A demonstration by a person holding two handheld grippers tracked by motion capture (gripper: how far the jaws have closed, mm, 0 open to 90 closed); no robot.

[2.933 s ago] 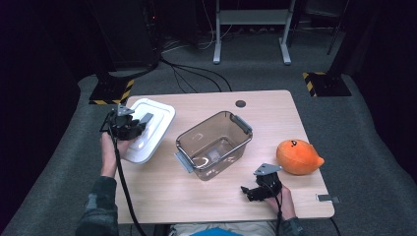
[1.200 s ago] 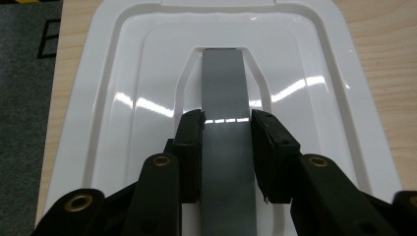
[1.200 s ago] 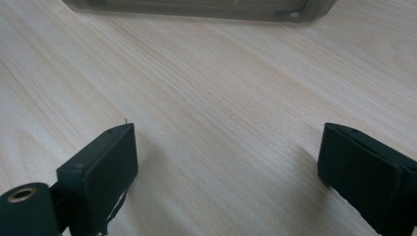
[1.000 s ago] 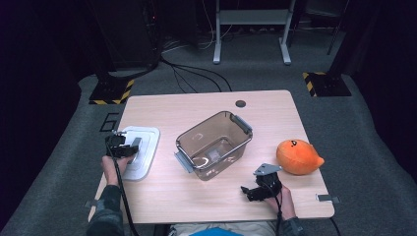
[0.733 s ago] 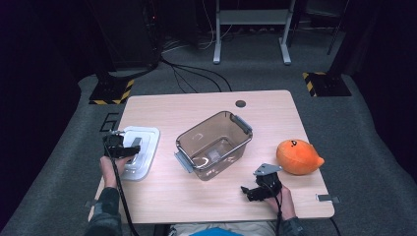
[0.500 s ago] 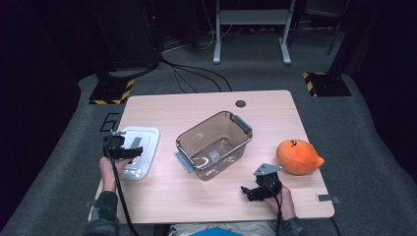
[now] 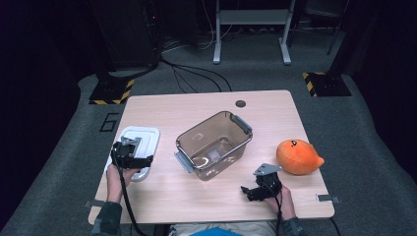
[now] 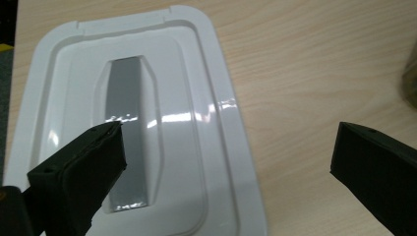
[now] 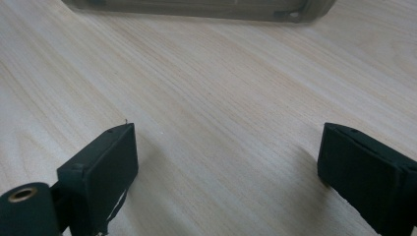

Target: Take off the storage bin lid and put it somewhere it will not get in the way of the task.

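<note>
Lid down at table's left edge, both grippers empty.
Left gripper [image 7: 142, 161] jaws just opened wide, nothing between them; it hangs over the near end of the white lid [image 8: 147, 123], which lies flat on the table [image 7: 206, 206], left of the clear bin [image 7: 214, 144]. Right gripper [image 7: 248, 192] gapes over bare wood just in front of the bin; orange plush [image 7: 298, 157] sits to its right, apart.

Orange plush [image 7: 298, 156] sat on the worktop [image 7: 206, 101], near the right fingers and on their outer side, well apart from the left fingers. Dark round grommet [image 7: 240, 103] was at the worktop's far edge, far ahead of both. Hazard-striped stand bases [image 7: 111, 91] and cables [image 7: 192, 73] lay on the grey floor beyond.
</note>
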